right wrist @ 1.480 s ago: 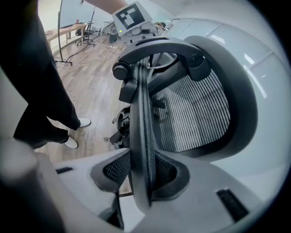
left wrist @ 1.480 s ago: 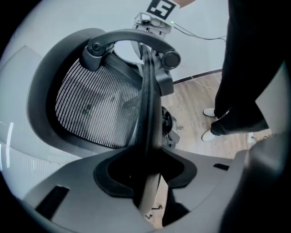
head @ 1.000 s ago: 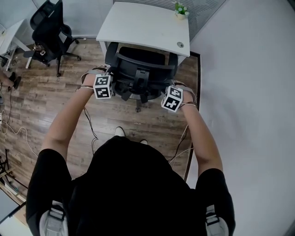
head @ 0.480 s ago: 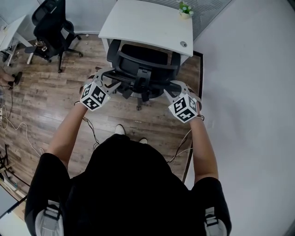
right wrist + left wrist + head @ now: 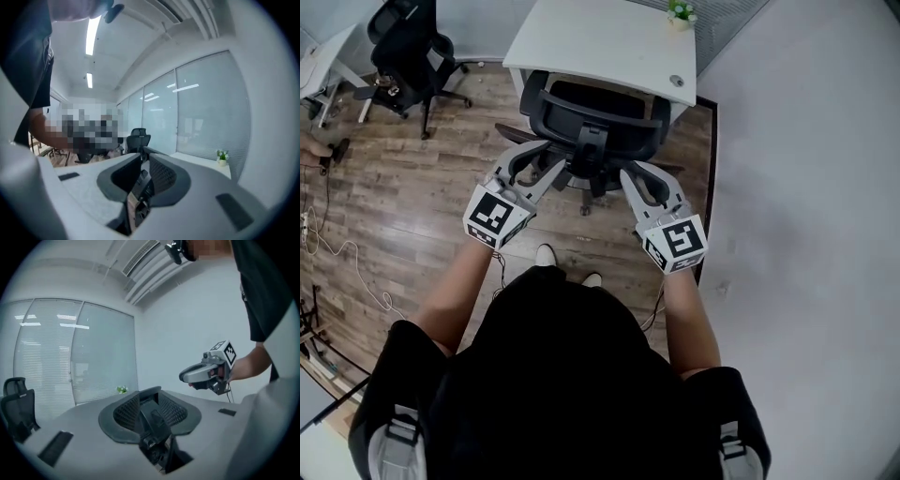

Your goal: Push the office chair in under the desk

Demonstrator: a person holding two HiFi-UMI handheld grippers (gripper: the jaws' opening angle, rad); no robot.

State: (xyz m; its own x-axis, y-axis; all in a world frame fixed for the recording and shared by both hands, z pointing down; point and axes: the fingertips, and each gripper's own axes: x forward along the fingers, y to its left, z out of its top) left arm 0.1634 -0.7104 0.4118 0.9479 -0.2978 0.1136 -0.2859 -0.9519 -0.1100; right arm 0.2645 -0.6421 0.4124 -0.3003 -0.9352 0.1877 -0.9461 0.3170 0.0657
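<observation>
Now left tongs (image 5: 534,165) and right tongs (image 5: 645,182) close empty behind one office chair (image 5: 592,114)

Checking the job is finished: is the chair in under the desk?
In: the chair has its seat beneath the desk, back just outside the edge.

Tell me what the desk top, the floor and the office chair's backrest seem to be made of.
Desk top: smooth matte white, likely laminated board. Floor: brown planks with grain and seams, wood or wood-look laminate. Office chair's backrest: black open weave in a rigid frame, probably mesh and plastic.
</observation>
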